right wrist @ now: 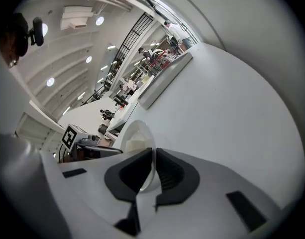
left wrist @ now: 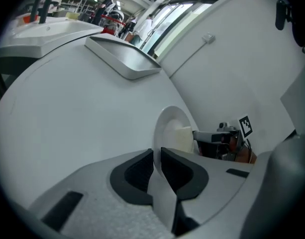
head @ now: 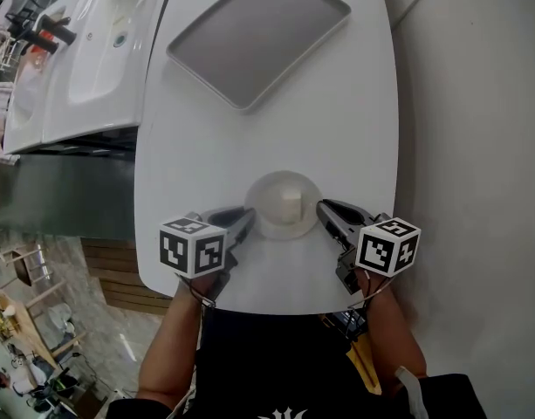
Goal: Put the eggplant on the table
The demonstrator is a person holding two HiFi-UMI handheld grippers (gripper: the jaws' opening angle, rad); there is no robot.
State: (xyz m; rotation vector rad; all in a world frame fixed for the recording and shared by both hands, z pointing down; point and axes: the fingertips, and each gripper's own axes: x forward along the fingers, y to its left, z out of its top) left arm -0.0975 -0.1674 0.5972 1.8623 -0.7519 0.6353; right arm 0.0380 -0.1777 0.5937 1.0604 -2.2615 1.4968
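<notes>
No eggplant shows in any view. A small white plate (head: 271, 190) with a pale cream chunk (head: 291, 206) on it sits low over the near end of the white table (head: 337, 103). I cannot tell whether it touches the table. My left gripper (head: 248, 219) is shut on the plate's left rim, and my right gripper (head: 324, 209) is shut on its right rim. In the left gripper view the rim of the plate (left wrist: 167, 126) runs between the jaws of the gripper (left wrist: 157, 156), with the chunk (left wrist: 183, 138) beyond. The right gripper view shows the plate (right wrist: 137, 131) pinched the same way by that gripper (right wrist: 153, 166).
A grey rectangular tray (head: 258, 33) lies empty at the table's far end. A white sink unit (head: 101, 51) stands to the left of the table. A white wall runs along the right side. The table's near edge is just under my hands.
</notes>
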